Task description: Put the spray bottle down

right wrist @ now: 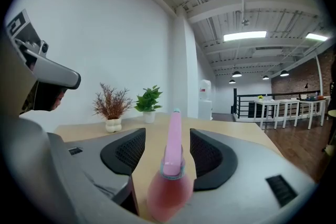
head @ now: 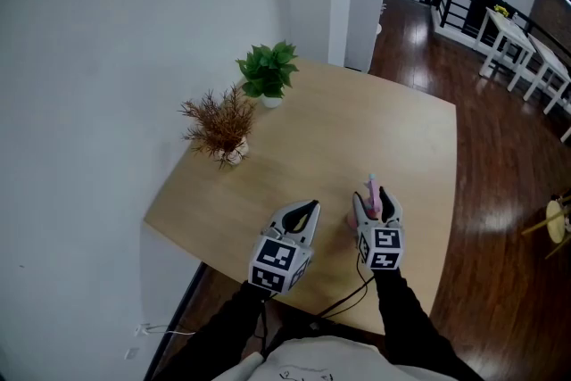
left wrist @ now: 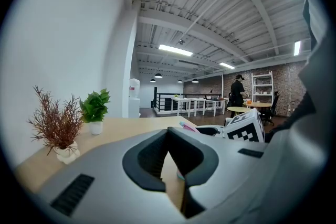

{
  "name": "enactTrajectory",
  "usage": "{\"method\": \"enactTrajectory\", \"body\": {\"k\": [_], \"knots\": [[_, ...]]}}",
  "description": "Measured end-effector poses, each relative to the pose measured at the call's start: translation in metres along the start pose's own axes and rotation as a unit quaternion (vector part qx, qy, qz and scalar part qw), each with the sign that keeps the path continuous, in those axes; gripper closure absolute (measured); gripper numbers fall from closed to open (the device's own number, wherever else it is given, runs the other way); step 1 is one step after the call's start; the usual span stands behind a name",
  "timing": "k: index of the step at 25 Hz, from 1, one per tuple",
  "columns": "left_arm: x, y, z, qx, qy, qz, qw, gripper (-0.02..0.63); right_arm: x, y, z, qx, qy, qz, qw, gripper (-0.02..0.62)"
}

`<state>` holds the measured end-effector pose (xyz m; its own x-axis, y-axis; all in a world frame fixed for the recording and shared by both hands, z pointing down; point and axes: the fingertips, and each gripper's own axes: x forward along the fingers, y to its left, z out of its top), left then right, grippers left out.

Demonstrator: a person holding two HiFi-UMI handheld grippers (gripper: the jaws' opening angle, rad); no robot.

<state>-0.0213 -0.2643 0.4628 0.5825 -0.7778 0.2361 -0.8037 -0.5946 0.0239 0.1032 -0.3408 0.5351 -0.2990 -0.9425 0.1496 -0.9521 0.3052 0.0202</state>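
Observation:
A pink spray bottle (right wrist: 170, 165), with a translucent reddish body and a long pink head, stands upright between the wide-apart jaws of my right gripper (right wrist: 167, 152). Table shows on both sides of it and the pads are clear of it. Its base is hidden. In the head view the spray bottle (head: 372, 190) shows inside the right gripper (head: 375, 201) over the near part of the wooden table (head: 357, 120). My left gripper (head: 306, 208) hovers just left of it, its fingertips together and nothing between them; in its own view the left gripper (left wrist: 168, 134) sees the bottle's pink tip (left wrist: 188, 126).
A dried reddish plant (head: 221, 125) and a green potted plant (head: 268, 71) stand at the table's far left by the white wall. A water dispenser (head: 366, 4) is beyond the table. White tables (head: 526, 58) and a black railing (head: 459, 0) are at the far right.

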Motion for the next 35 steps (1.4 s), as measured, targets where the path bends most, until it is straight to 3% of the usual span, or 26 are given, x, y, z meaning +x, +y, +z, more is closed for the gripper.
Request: {"method": "enactTrajectory", "body": {"k": [9,15,18,23,30,35], "knots": [[-0.018,-0.001,0.004,-0.01,-0.015,0.009,0.9998,0.601,-0.086,0.002,0.065,0.006,-0.101,-0.027,0.995,0.356],[-0.034,-0.009,0.014,0.0,-0.026,0.007,0.9996,0.601,-0.12,0.011,0.096,0.001,-0.125,-0.031,0.992,0.57],[-0.043,-0.012,0.015,0.003,-0.029,0.006,0.9996,0.601,-0.134,0.023,0.108,-0.002,-0.133,-0.019,0.991,0.591],[-0.054,-0.015,0.015,0.004,-0.028,0.006,0.9996,0.601,-0.149,0.045,0.116,0.004,-0.128,0.01,0.992,0.591],[-0.07,-0.02,0.017,0.002,-0.026,0.003,0.9996,0.601,-0.161,0.056,0.094,0.006,-0.069,0.022,0.997,0.591],[-0.072,-0.027,0.018,0.007,-0.023,-0.004,0.9997,0.601,-0.162,0.054,0.085,0.021,-0.057,0.025,0.998,0.591]]}}
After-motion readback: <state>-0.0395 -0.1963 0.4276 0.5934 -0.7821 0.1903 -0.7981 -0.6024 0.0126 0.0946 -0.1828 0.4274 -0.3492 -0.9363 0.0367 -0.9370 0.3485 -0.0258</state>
